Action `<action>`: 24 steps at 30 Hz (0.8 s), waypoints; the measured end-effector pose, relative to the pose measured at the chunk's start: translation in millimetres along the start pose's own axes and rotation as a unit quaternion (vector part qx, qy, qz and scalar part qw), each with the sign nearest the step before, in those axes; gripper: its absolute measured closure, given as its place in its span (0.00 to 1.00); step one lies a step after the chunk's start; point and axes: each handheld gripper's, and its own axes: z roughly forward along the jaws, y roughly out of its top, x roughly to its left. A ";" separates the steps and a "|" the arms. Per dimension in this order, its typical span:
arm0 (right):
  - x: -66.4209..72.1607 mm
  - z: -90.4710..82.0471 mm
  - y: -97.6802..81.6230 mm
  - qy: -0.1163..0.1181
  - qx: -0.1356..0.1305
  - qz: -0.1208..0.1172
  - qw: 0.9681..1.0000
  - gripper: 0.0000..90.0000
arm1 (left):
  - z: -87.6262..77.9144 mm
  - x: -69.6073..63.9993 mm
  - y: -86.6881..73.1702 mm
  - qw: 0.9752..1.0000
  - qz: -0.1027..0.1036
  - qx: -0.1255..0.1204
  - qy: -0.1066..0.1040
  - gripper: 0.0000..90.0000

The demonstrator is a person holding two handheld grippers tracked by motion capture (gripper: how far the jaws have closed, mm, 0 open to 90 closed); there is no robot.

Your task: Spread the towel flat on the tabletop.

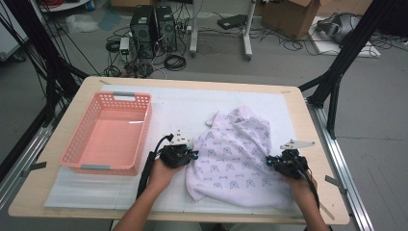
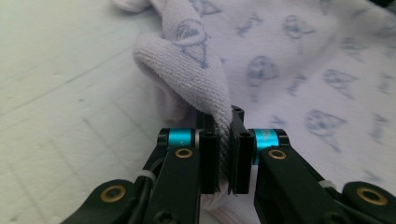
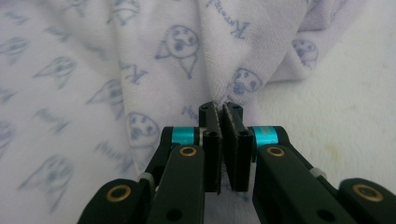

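A white towel [image 1: 235, 154] printed with small blue dog faces lies crumpled on the white mat [image 1: 173, 103]. My left gripper [image 1: 190, 156] is at the towel's left edge. In the left gripper view it [image 2: 223, 119] is shut on a raised fold of the towel [image 2: 196, 79], and the cloth runs down between the jaws. My right gripper [image 1: 270, 162] is at the towel's right edge. In the right gripper view it [image 3: 221, 109] is shut, with a ridge of the towel [image 3: 219, 60] pinched at the jaw tips.
A pink plastic basket [image 1: 103, 167] with nothing in it stands on the left of the mat, close to my left hand. The wooden table [image 1: 308, 139] ends just right of my right hand. Computers, cables and boxes lie on the floor beyond.
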 end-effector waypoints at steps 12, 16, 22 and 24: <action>21.2 -65.1 -47.5 0.051 0.021 -0.025 0.998 0.95 | -32.9 -21.7 -22.3 0.998 -0.001 -0.011 -0.069 0.88; 17.6 -74.9 -36.4 0.038 -0.044 -0.002 0.998 0.72 | -36.5 -14.9 -2.4 0.997 -0.028 -0.050 -0.061 0.52; -1.0 -69.4 -8.0 -0.002 -0.119 0.027 0.993 0.68 | -21.8 4.5 32.8 0.997 -0.028 -0.064 -0.029 0.47; -5.9 -59.2 -1.0 -0.008 -0.116 0.026 0.993 0.67 | -10.6 11.0 39.7 0.998 -0.026 -0.063 -0.017 0.48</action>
